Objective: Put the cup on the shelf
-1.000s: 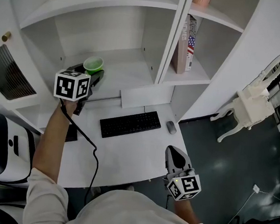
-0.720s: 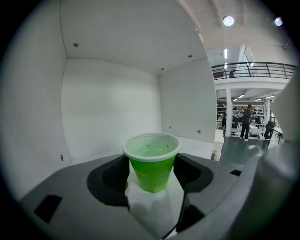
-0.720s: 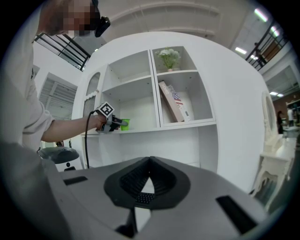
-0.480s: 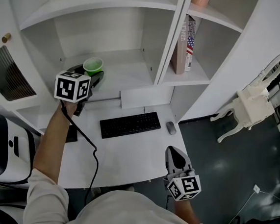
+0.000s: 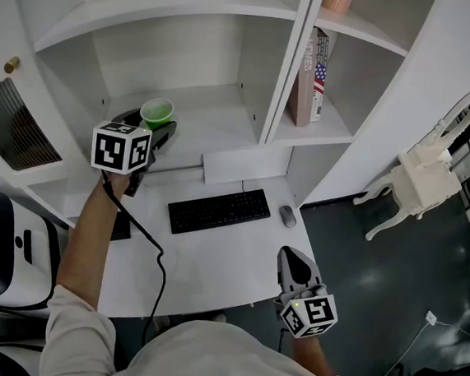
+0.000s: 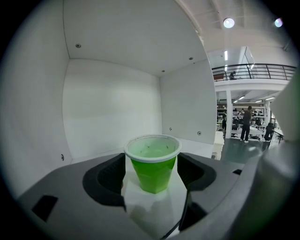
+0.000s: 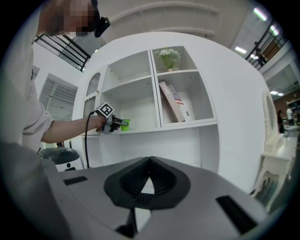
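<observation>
Cup set down on the shelf, left tool letting go.

The green cup (image 5: 157, 113) stands upright on the shelf (image 5: 217, 111), left of centre in the head view, between the jaws of the left tool (image 5: 160, 128). Those jaws have just been opening and now stand wide, with gaps showing beside the cup's body. The next move looks like a straight pull-back that does not clip the rim. The right tool (image 5: 293, 267) hangs at lower right over the bench (image 5: 211, 259), jaws together on nothing. Whether the cup's rim fully clears the pads is hard to judge, and in the head view the left tool hides the cup's base.
</observation>
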A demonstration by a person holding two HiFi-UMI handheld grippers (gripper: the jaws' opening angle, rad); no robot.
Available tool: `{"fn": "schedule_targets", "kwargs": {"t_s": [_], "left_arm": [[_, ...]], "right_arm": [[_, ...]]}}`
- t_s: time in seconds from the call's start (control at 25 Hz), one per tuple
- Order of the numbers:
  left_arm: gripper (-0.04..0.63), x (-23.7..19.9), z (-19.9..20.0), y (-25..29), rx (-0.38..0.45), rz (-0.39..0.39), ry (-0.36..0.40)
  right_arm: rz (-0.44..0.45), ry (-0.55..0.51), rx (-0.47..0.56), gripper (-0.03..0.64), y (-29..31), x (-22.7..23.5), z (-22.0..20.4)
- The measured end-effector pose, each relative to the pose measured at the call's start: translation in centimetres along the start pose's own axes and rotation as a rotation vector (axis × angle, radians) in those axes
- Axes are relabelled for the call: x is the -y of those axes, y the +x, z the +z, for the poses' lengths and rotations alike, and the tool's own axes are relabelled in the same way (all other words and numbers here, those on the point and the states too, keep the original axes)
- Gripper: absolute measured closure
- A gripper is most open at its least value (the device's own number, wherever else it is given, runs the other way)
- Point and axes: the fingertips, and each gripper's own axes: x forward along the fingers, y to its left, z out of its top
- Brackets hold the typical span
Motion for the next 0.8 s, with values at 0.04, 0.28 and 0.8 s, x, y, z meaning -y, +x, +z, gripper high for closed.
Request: {"fn": "schedule_targets", "kwargs": {"t_s": [0.04, 0.28, 0.8], "left_arm": [[0.245, 0.0, 0.0, 0.0, 0.002, 0.001, -0.001], [0.235, -0.1, -0.1, -0.5, 0.016, 0.01, -0.012], [0.235, 0.6, 1.1, -3.8, 0.067, 0.013, 0.002]], "right_arm": [[0.0, 0.0, 0.0, 0.612, 0.0, 0.0, 0.0], [0.005, 0.001, 0.002, 0.612, 0.3, -0.1, 0.0], [0.03, -0.006, 0.008, 0.612, 0.7, -0.8, 0.5]]}}
